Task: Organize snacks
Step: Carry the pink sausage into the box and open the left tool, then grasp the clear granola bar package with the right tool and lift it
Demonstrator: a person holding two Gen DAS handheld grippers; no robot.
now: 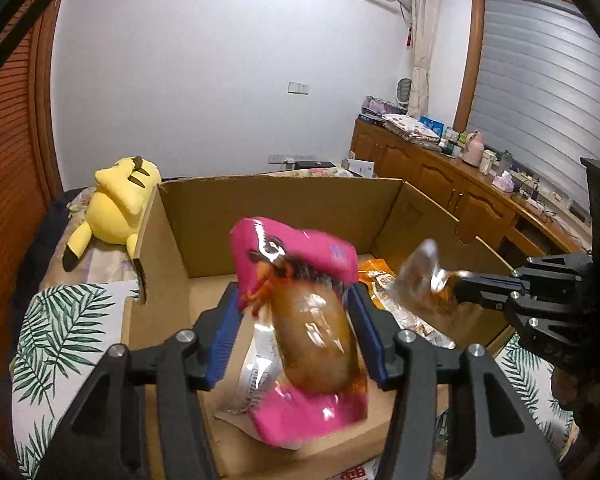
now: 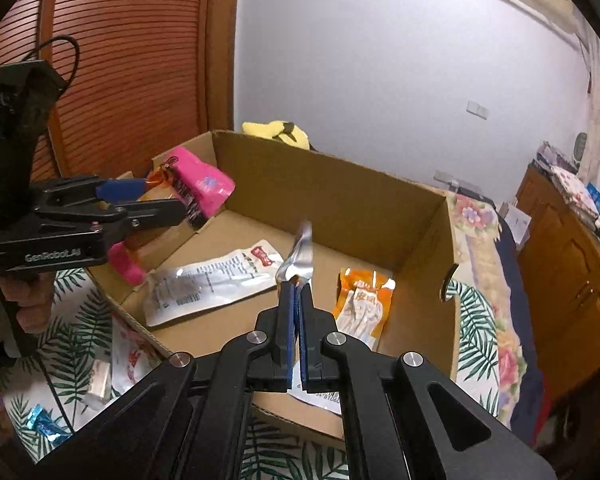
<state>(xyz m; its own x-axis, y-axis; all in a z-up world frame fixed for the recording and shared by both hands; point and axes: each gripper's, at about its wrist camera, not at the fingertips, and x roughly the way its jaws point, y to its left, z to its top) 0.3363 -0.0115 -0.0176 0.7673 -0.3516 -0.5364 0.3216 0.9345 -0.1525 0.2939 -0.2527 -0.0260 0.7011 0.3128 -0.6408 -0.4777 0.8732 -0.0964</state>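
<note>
Item, nearest: our left gripper (image 1: 296,320), jaws spread over the cardboard box (image 1: 284,208). Between its blue pads (image 1: 224,336) sits the pink snack packet (image 1: 300,320), long axis running roughly along the fingers, pink top end pointing away towards the far wall of the box. A gap shows on both sides of the packet and its outline is smeared; we judge it loose, not gripped, with the box floor directly beneath it.

Item, next: our right gripper (image 2: 298,292), fingers pressed together on the crimped edge of a clear silver-edged packet (image 2: 300,256), which stands up beyond the fingertips. It hangs above the middle of the box floor, so the way to its resting place is straight down.

Item, box floor: white printed packet (image 2: 208,284) lying flat, lengthwise across the floor, left of the right gripper; orange packet (image 2: 364,304) lying flat to its right. The bare floor between these two lies just under the right gripper.

Item, outside the box: loose wrapped sweets (image 2: 44,428) on the leaf-print cloth (image 2: 84,312), nearer the left hand.

Item, farthest: yellow plush toy (image 1: 116,208) behind the box.
</note>
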